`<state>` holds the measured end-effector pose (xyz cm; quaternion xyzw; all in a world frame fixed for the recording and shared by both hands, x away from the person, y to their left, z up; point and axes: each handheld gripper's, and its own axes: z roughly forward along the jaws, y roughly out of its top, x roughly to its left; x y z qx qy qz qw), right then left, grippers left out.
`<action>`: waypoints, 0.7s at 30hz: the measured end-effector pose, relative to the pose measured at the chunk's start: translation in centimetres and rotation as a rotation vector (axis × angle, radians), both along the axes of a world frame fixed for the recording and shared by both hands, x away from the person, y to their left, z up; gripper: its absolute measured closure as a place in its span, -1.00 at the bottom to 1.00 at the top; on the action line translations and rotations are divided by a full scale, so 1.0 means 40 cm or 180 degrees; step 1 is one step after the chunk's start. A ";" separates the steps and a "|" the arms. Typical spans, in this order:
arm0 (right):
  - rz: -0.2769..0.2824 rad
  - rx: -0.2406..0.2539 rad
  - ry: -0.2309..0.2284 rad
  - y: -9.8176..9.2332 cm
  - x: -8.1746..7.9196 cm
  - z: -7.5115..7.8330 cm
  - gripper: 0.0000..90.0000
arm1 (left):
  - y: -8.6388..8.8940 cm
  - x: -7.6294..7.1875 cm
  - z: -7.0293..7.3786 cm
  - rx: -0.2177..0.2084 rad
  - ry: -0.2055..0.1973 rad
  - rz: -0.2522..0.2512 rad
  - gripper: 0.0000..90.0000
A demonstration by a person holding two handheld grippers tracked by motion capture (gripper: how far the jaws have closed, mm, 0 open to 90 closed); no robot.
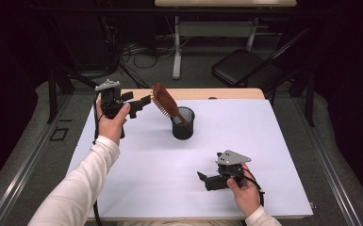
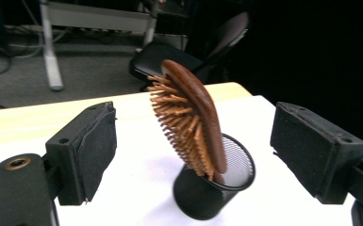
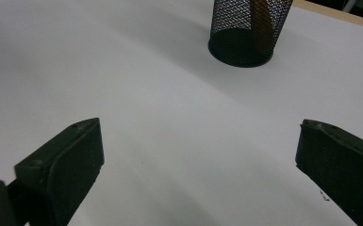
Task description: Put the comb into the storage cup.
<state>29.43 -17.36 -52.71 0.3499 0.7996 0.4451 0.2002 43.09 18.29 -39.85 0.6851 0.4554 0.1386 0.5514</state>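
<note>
Nearest, low on the white sheet [image 1: 160, 169]: right gripper [image 1: 206, 181], jaws spread wide with nothing between them, resting close to the person's edge of the table. Farther up, at the left: left gripper [image 1: 146, 100], lifted above the sheet, jaws apart and not touching anything, pointed at the brush from just beside it. Between the jaws in the left gripper view: wooden hairbrush [image 2: 188, 117], standing handle-down in the black mesh cup [image 2: 217, 193], head leaning out over the rim, bristles toward the left gripper.

Judged from this: placing of the brush into the cup seems done, release seems done as well; remaining, probably only pulling the left gripper away and setting it down.

Below the sheet, a pale wooden table [image 1: 235, 93], its far edge showing. Beyond, a grey floor, a folding chair [image 1: 245, 68], white legs of another table [image 1: 177, 47], cables, and a dark room behind.
</note>
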 end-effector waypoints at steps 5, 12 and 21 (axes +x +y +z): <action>0.0003 0.0001 -0.0007 0.000 0.000 0.000 -0.97 | -0.001 -0.008 0.005 0.0095 -0.0103 -0.0085 -0.66; -0.0010 -0.0007 -0.0002 -0.001 0.002 0.000 -0.97 | -0.011 -0.027 0.004 0.0226 -0.0197 -0.0213 -0.66; -0.0010 0.0003 -0.0006 -0.002 0.002 0.001 -0.97 | -0.023 -0.056 -0.001 0.0282 -0.0212 -0.0480 -0.66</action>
